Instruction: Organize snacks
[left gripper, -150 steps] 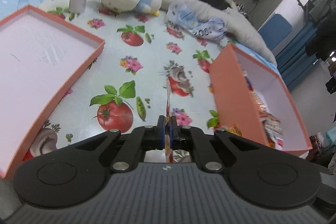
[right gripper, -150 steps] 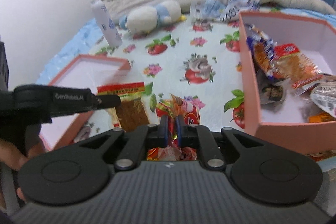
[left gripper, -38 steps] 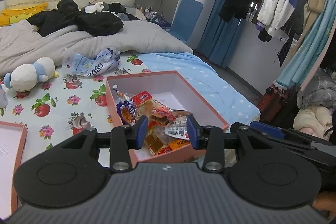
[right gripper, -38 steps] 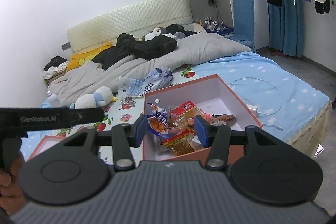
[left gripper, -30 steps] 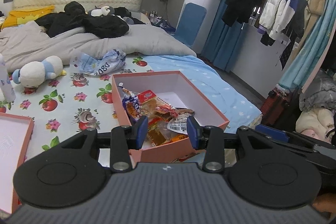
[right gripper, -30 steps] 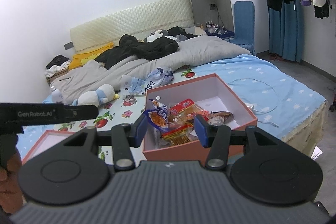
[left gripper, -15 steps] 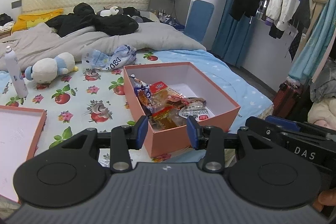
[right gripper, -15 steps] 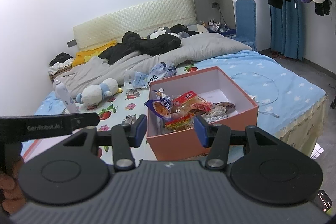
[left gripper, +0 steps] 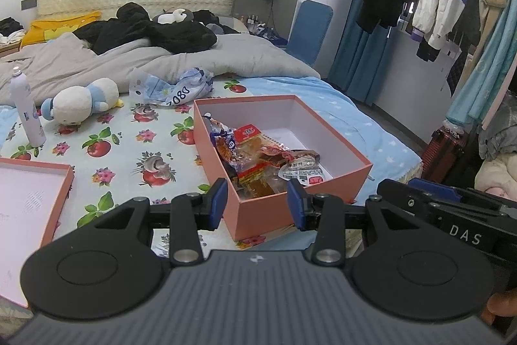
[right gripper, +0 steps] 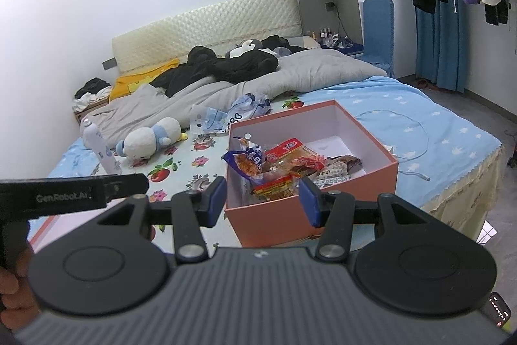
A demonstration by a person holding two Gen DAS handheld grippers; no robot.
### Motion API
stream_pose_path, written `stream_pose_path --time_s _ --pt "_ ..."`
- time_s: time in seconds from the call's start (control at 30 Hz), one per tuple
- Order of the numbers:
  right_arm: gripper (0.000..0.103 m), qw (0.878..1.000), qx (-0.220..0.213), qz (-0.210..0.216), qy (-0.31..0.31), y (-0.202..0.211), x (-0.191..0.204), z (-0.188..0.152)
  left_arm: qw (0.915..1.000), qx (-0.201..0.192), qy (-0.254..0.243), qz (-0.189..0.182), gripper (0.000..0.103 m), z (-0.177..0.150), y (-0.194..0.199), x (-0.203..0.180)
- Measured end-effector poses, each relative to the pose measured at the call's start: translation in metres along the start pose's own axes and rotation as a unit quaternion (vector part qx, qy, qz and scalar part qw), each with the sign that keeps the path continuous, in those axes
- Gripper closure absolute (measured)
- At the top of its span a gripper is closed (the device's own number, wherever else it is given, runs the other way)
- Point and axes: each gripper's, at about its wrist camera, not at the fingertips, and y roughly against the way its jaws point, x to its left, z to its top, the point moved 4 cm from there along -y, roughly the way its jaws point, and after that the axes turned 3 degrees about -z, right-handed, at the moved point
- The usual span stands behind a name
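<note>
Left wrist view: black left gripper (left gripper: 257, 204) with blue pads, jaws parted and opening, nothing between them. Just ahead and slightly right sits the salmon-pink open cardboard box (left gripper: 336, 131) on the bed, near corner toward the gripper, long axis running away and to the right. Crinkly snack packets, red, orange and blue (left gripper: 258, 157), are piled in the box's near-left half; the far half is bare white. Left of it, well apart, lies the salmon-pink box lid (left gripper: 48, 199), upturned on the fruit-print plastic sheet (left gripper: 129, 151). Farther back: white-and-blue plush toy (left gripper: 80, 101), white spray bottle (left gripper: 27, 115), crumpled blue-white plastic bag (left gripper: 171, 88), grey duvet (left gripper: 194, 54).

Right wrist view: right gripper (right gripper: 262, 202) likewise open and empty, box (right gripper: 371, 134) dead ahead, snack packets (right gripper: 278, 164) straight past the pads. No loose packets visible on the sheet, so sorting looks done; likely next is the lid, which lies nearer the left gripper.
</note>
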Motion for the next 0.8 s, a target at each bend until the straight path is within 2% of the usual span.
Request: stream_pose_path --time_s 0.03,0.07,0.1,0.13,0.17,0.2,0.3,0.63,0.67,0.7,0.8 --pt "0.051 1.0 0.0 0.001 0.001 0.0 0.0 0.0 1.0 -0.002 0.002 -0.001 0.048 0.0 0.001 0.001" --pt "0.051 1.0 0.0 0.001 0.001 0.0 0.0 0.0 1.0 -0.004 0.004 0.0 0.034 0.001 0.001 0.001" --pt "0.041 1.0 0.0 -0.002 0.002 0.0 -0.001 0.0 1.0 -0.007 0.005 0.004 0.026 0.002 0.002 0.002" --pt "0.033 1.0 -0.003 -0.006 0.002 0.001 -0.001 0.0 0.9999 -0.011 0.004 0.008 0.014 0.003 0.002 0.003" --pt "0.014 1.0 -0.008 -0.01 0.003 0.002 -0.002 0.001 0.9998 -0.015 0.003 0.012 0.008 0.003 0.003 0.004" --pt "0.005 1.0 -0.015 -0.014 0.006 0.003 -0.002 0.001 0.9998 -0.018 0.002 0.013 0.006 0.004 0.004 0.005" --pt "0.006 0.999 -0.015 -0.026 0.015 0.002 -0.004 0.003 0.9997 -0.017 0.005 0.016 0.003 0.007 0.004 0.009" --pt "0.005 1.0 -0.011 -0.02 0.01 0.0 -0.007 0.003 0.9993 -0.014 0.0 0.035 0.0 0.009 0.003 0.013" --pt "0.005 1.0 -0.01 -0.02 0.01 0.0 -0.007 0.003 0.9992 -0.013 -0.002 0.037 0.0 0.009 0.003 0.012" --pt "0.0 1.0 -0.009 -0.021 0.01 0.0 -0.007 0.003 0.9991 -0.012 -0.003 0.04 0.0 0.009 0.002 0.013" --pt "0.0 1.0 -0.011 -0.021 0.005 0.0 -0.009 0.004 0.9991 -0.006 0.002 0.042 0.0 0.008 0.0 0.014"
